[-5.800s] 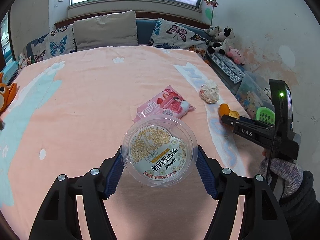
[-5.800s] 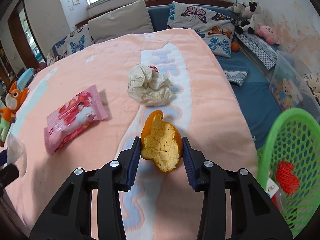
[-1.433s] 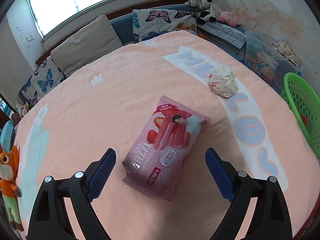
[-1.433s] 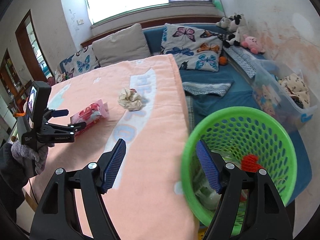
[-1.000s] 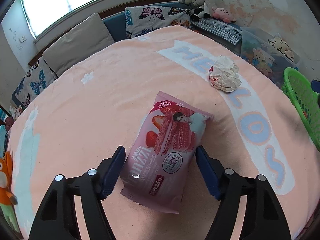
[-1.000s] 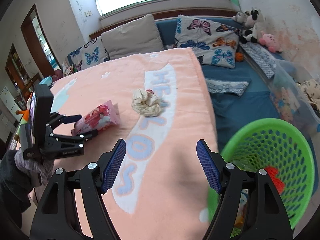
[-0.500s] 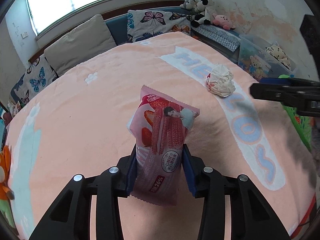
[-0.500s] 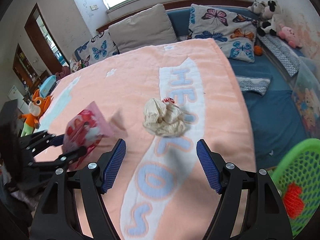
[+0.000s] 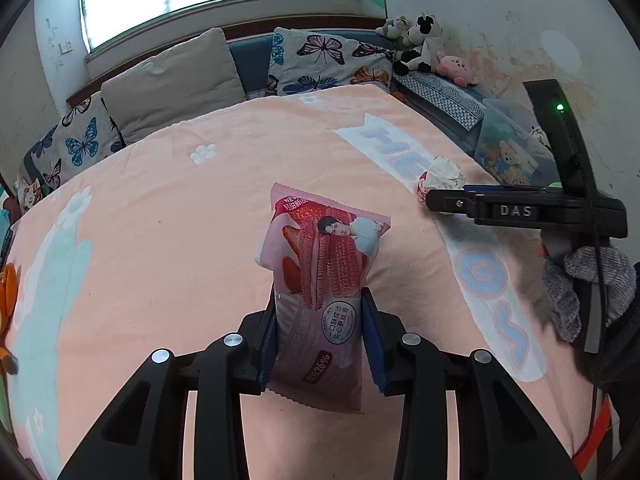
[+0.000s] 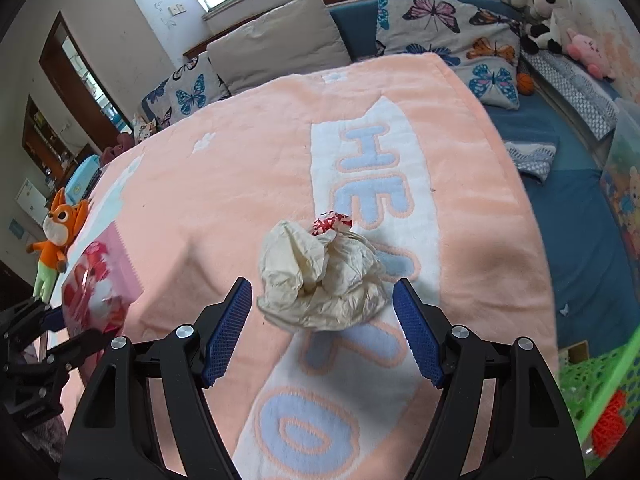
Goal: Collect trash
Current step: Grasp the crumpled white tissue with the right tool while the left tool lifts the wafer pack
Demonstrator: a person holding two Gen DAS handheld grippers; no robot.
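The pink snack packet [image 9: 320,292] stands upright above the peach blanket [image 9: 160,220], pinched at its lower half by the left gripper [image 9: 320,344], whose jaws are closed on it; it looks light, crinkly and slippery, so a hold across the filled middle seems safest. The crumpled paper ball [image 10: 320,280] lies on the blanket between the wide-open jaws of the right gripper [image 10: 320,328], untouched; soft and light, it should compress when squeezed across its bulk. A green basket [image 10: 592,380] sits at the bed's edge.

Peach blanket [image 9: 168,216], butterfly pillows [image 9: 324,60], beige cushion [image 10: 276,46], orange fox plush [image 10: 60,224]
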